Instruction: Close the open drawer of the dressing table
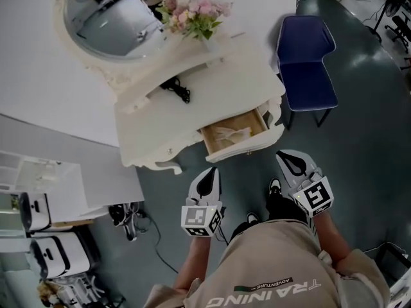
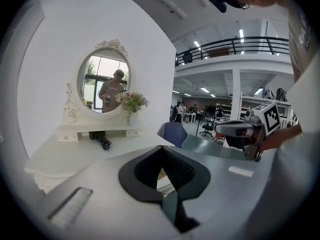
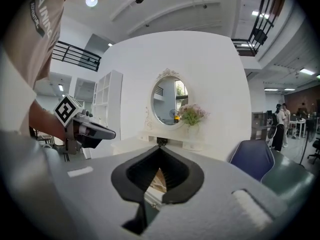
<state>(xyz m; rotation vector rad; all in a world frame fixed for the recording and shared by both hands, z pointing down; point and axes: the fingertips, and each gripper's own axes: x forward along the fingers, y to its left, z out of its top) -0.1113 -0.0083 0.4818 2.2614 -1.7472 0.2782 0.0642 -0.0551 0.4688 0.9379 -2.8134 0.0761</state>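
The white dressing table (image 1: pixel 192 101) stands ahead of me, and its right drawer (image 1: pixel 234 133) is pulled out, showing a wooden inside with a clear wrapper in it. My left gripper (image 1: pixel 211 172) hangs just below and left of the drawer front, apart from it. My right gripper (image 1: pixel 284 154) is off the drawer's right corner. Both grippers have their jaws together with nothing held. A slice of the drawer (image 2: pixel 162 180) shows through the left gripper (image 2: pixel 161 147). The right gripper (image 3: pixel 160 146) frames another part of the drawer (image 3: pixel 157 181).
An oval mirror (image 1: pixel 112 15), pink flowers (image 1: pixel 192 15) and a black cord (image 1: pixel 175 88) are on the table top. A blue chair (image 1: pixel 307 63) stands at the right. White units (image 1: pixel 38 236) and floor cables (image 1: pixel 128 217) lie at the left. My shoes (image 1: pixel 275 186) are below the drawer.
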